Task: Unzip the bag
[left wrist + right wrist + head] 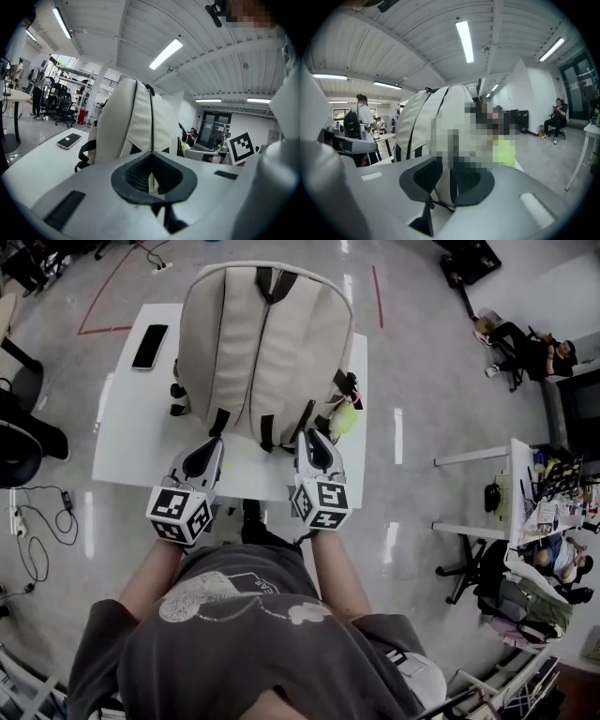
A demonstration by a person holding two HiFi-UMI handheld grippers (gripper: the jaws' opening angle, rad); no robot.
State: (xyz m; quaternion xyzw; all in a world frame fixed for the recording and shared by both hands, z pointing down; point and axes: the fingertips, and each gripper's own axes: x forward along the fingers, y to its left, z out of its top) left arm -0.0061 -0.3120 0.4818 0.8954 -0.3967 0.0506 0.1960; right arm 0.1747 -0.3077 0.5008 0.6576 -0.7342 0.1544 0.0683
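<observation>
nearby, a phone (150, 346) on the table (131, 442) beside the bag (262, 343)

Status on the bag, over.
Left hand-held gripper shut, empty; right hand-held gripper open. Both at near edge of cream fabric backpack, looks zipped, on white table. Yellow-green object beside it, not blocking.

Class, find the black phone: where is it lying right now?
In the head view the phone lies flat near the far left corner of the white table, left of the cream backpack and apart from it.
</observation>
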